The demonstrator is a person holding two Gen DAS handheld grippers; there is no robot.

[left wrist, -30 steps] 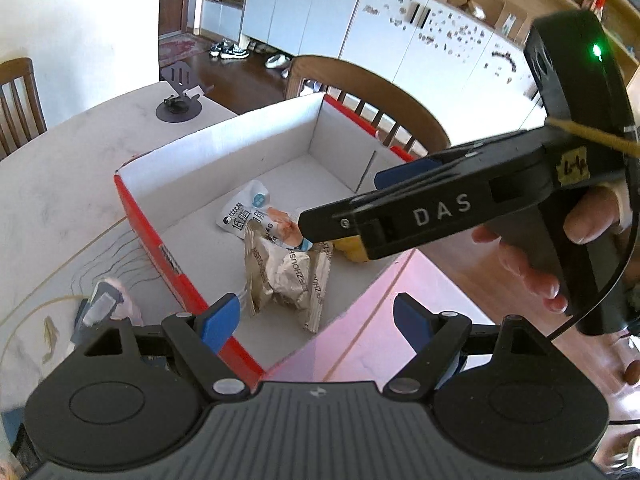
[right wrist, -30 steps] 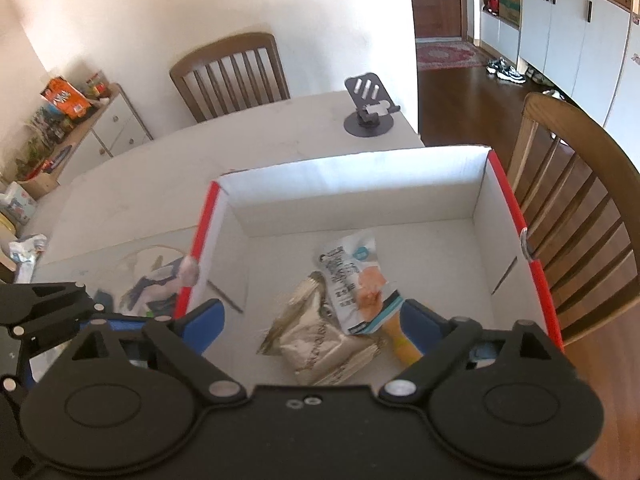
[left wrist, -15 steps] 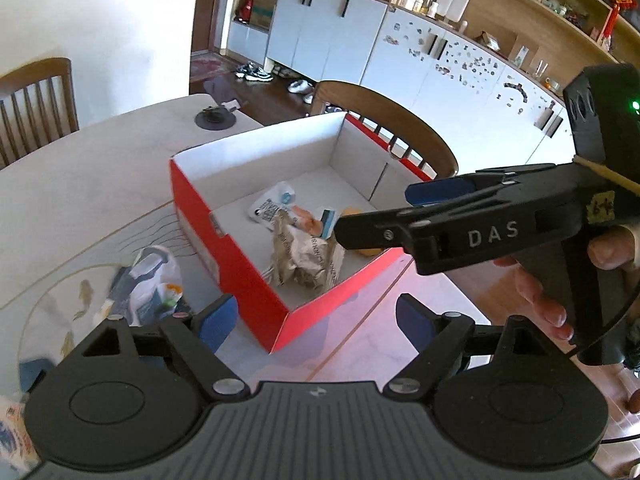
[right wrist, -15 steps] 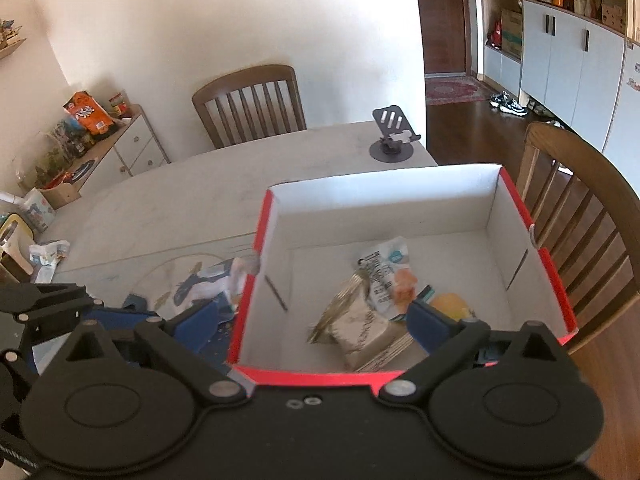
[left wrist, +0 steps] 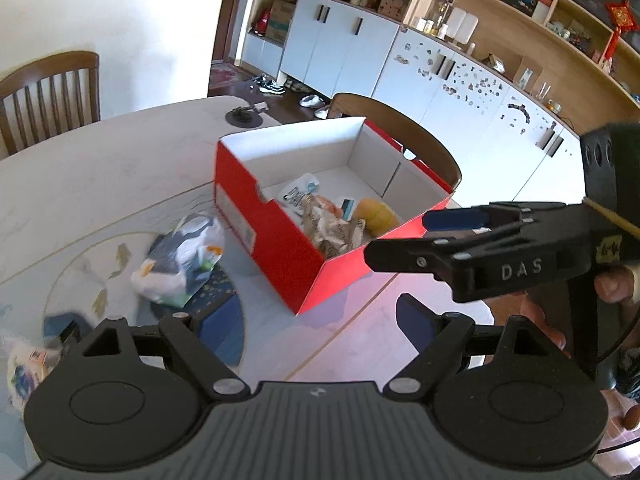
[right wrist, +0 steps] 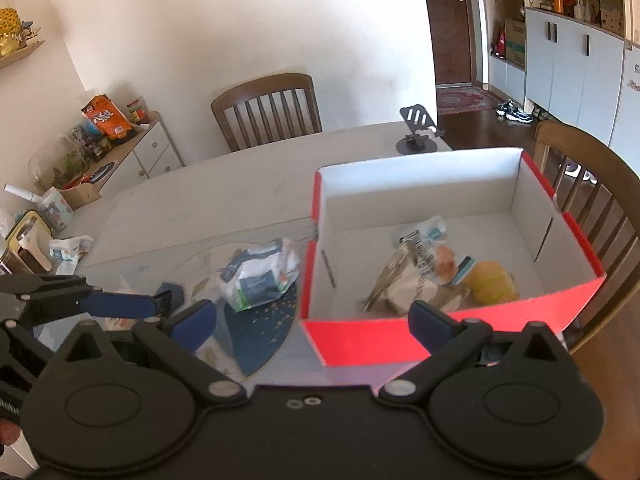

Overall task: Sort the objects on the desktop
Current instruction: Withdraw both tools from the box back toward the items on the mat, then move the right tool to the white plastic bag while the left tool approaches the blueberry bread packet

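Several packets already lie in the red box (right wrist: pixel 440 340), a crinkled brown wrapper (left wrist: pixel 336 232), a white pouch (right wrist: pixel 424 240) and a yellow lump (right wrist: pixel 490 282); the next likely pick, a soft white-and-blue plastic bag (right wrist: pixel 260 274), sits on the table (left wrist: pixel 100 172) just beside the box's wall, and it looks light, slippery and crushable, best pinched at a bunched edge. Both tongs are empty: the right gripper (right wrist: pixel 312 328) has just been spreading to its widest with nothing between its pads, and the left gripper (left wrist: pixel 320 326) stands wide apart, touching nothing.
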